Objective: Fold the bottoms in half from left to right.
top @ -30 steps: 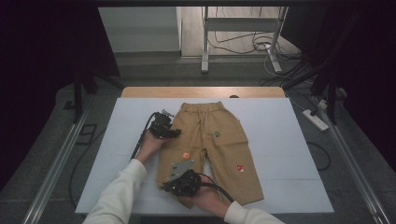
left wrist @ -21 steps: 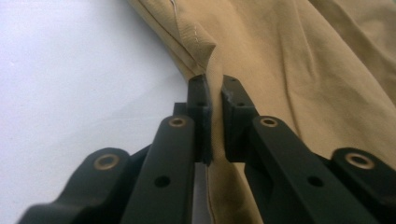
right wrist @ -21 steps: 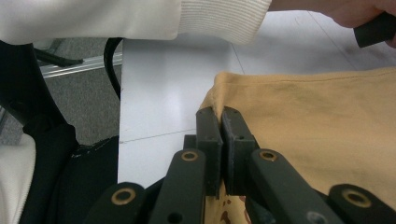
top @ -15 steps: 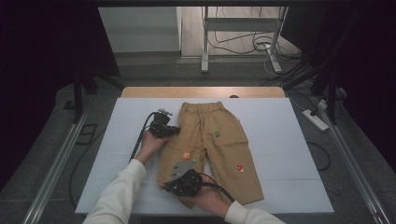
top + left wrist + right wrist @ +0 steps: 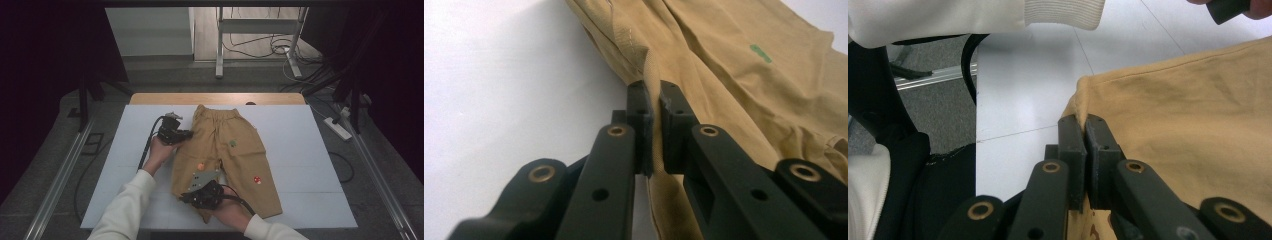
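We see a white table top (image 5: 310, 150) with a wooden edge (image 5: 217, 98) at the far side. Around it the floor (image 5: 165, 80) is grey. Cables (image 5: 260, 47) lie there, and a white power strip (image 5: 338, 128). The sides are dark.

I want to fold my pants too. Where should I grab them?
Probably along one side edge of the pants, which lie flat and spread. Come in low from the left: the left gripper pinches the seam near the waist, the right gripper the leg's hem corner.
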`<state>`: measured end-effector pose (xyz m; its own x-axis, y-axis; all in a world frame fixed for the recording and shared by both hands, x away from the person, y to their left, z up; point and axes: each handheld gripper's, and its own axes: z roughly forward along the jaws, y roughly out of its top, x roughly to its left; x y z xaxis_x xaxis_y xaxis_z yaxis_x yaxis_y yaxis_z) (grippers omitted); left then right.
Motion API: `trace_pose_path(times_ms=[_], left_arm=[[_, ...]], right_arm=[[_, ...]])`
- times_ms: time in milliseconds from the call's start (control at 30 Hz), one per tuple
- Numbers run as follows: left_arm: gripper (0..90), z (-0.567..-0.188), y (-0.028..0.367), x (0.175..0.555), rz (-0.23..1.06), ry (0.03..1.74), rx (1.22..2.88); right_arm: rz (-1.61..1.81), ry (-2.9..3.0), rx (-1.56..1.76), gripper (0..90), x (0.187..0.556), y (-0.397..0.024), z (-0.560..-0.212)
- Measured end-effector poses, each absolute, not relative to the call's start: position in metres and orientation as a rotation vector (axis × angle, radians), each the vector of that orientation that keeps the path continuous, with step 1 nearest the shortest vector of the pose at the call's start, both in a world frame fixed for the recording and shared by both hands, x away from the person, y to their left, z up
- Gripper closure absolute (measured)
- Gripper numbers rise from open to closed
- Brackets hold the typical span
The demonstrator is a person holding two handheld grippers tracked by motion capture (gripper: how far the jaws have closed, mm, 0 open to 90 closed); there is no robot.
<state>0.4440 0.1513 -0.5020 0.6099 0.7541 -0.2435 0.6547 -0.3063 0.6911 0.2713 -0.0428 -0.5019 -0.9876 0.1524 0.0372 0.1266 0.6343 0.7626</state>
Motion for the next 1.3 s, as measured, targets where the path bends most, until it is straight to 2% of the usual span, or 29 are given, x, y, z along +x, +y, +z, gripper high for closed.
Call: trace_pose_path(times_ms=[800, 1300], left_arm=[[84.5, -0.487, 0.148, 0.439, 0.152, 1.061, 1.977], [84.5, -0.479, 0.136, 0.436, 0.154, 1.029, 1.956]], right_arm=[[1.350, 2.755, 0.308, 86.5, 0.271, -0.075, -0.491], [1.386, 2.693, 0.396, 86.6, 0.268, -0.112, -0.483]])
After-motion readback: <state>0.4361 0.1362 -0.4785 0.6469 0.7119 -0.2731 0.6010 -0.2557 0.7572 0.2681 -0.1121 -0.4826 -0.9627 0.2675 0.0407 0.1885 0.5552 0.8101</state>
